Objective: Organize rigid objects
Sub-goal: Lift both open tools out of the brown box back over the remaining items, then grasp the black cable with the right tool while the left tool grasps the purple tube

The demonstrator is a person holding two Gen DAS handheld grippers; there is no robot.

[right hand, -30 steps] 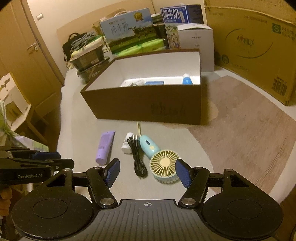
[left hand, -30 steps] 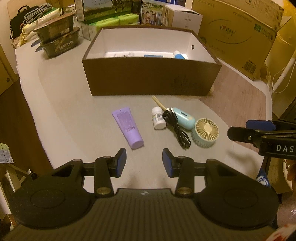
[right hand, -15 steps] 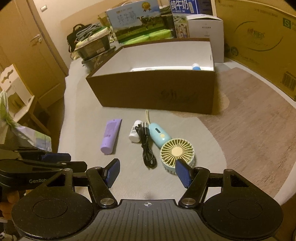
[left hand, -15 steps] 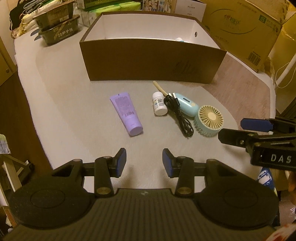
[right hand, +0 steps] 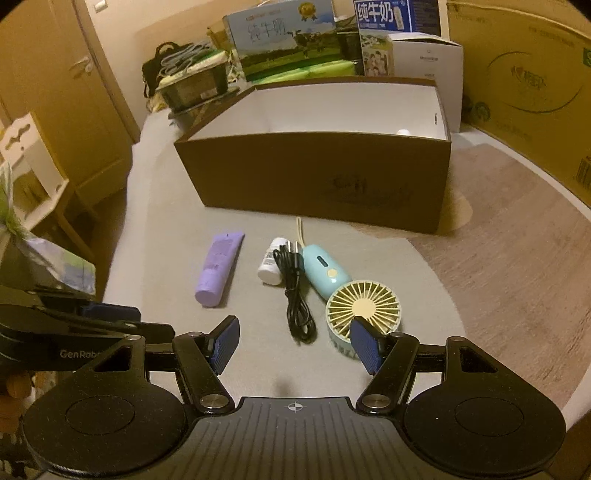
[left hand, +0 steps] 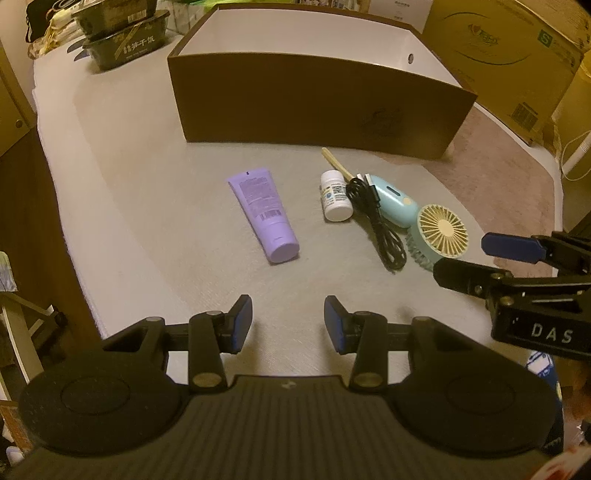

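Beyond my work area, a big cardboard carton (right hand: 532, 92) stands along the right side, printed with a round logo and a barcode. Behind the open box I see a milk carton (right hand: 280, 40) with a picture of cows on a meadow, a blue milk box (right hand: 384, 16) beside it, and a white box (right hand: 428, 62) just to their right. Green packs (right hand: 306, 72) lie under the milk carton. To the left, two dark food trays (left hand: 122, 33) sit stacked, with a black bag (right hand: 155, 74) behind them. A wooden door (right hand: 55, 92) closes off the far left.
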